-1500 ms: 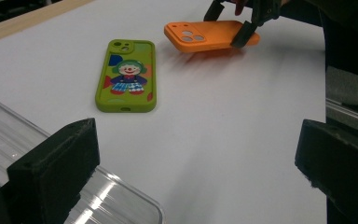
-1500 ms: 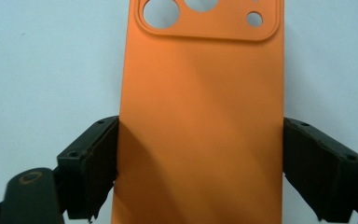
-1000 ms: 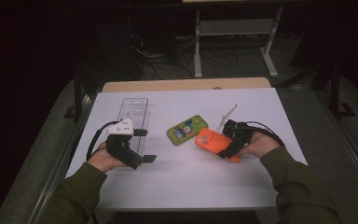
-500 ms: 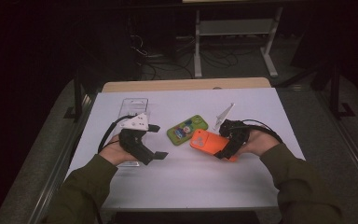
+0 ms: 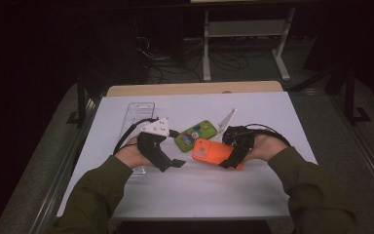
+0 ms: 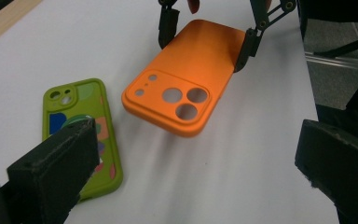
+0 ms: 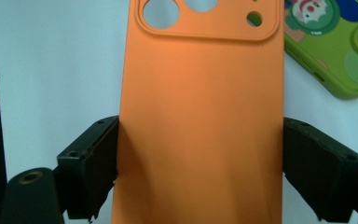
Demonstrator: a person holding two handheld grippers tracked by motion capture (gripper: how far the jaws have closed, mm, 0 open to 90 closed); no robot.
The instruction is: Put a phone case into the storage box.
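Observation:
My right gripper (image 5: pixel 231 158) is shut on an orange phone case (image 5: pixel 212 152), its jaws pressing the case's two long edges. In the right gripper view the orange case (image 7: pixel 200 116) runs up between those jaws (image 7: pixel 200 163), camera cut-outs at the far end. That end hangs just off the white table, with a shadow under it. My left gripper (image 5: pixel 173 163) stands open left of the case. In the left gripper view its jaws (image 6: pixel 200 144) frame the orange case (image 6: pixel 186 79) from a short distance, and the right gripper (image 6: pixel 208 37) shows behind. A green phone case (image 5: pixel 196 135) lies flat between the hands.
A clear plastic tray (image 5: pixel 136 114) lies on the white table (image 5: pixel 185 195) behind my left hand. A small white pointed tool (image 5: pixel 227 118) rests behind the right gripper. The green case (image 6: pixel 81 126) lies close to the left jaw. Dark floor, cables and a stand lie beyond the table.
My left gripper has moved right, towards the orange case, jaws still open. The right gripper has shifted slightly left with the case in its grip.

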